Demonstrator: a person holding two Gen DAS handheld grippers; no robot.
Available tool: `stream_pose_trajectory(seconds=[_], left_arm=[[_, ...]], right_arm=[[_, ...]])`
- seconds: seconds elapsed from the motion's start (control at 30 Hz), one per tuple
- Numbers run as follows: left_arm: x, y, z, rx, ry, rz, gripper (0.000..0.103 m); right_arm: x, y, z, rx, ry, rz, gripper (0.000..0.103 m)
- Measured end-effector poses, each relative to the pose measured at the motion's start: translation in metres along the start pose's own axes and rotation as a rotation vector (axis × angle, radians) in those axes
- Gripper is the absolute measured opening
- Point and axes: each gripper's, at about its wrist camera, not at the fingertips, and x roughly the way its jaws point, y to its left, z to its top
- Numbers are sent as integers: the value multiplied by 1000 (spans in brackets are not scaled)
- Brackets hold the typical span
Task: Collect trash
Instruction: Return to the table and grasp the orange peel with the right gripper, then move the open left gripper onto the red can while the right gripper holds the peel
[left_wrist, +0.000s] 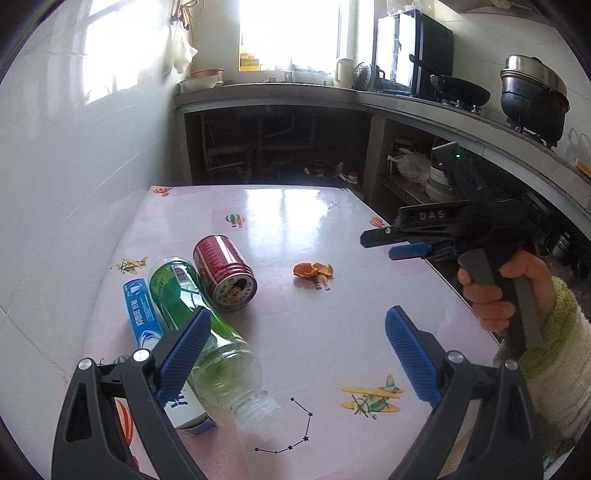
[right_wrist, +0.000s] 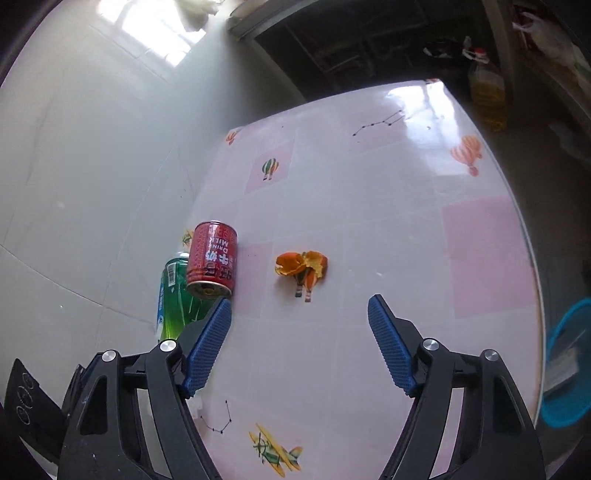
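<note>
On the pink patterned table (left_wrist: 288, 218) a red can (left_wrist: 225, 277) lies on its side beside a green plastic bottle (left_wrist: 184, 295) and a blue and white box (left_wrist: 138, 310). A scrap of orange peel (left_wrist: 313, 270) lies alone near the middle. My left gripper (left_wrist: 295, 325) is open above the table, its left finger over the bottle. A hand holds my right gripper (left_wrist: 380, 245) over the table's right edge. In the right wrist view the right gripper (right_wrist: 298, 306) is open and empty, with the peel (right_wrist: 301, 264) just ahead and the can (right_wrist: 212, 260) and bottle (right_wrist: 175, 299) to its left.
A white tiled wall runs along the table's left side. A kitchen counter (left_wrist: 332, 92) with a wok (left_wrist: 461, 90) and a pot (left_wrist: 533, 96) stands behind and to the right. A blue bin (right_wrist: 569, 362) sits on the floor past the table's right edge.
</note>
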Motion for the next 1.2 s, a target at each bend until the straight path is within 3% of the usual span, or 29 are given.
stream_pose_trajectory(seconds=[0.3, 0.57, 0.77, 0.97, 1.2], left_arm=[[-1, 27, -10, -34, 7, 11, 93], [-9, 50, -17, -67, 3, 41, 93], [-11, 56, -20, -87, 3, 53, 93], [-14, 56, -22, -93, 3, 54, 93], [-12, 56, -30, -98, 22, 54, 93]], right_arm=[[69, 21, 26, -122, 65, -143, 56], [89, 34, 19, -230, 72, -255, 42], [90, 50, 5, -294, 84, -281, 27], [76, 48, -6, -278, 81, -260, 1], [49, 35, -20, -216, 58, -227, 0]])
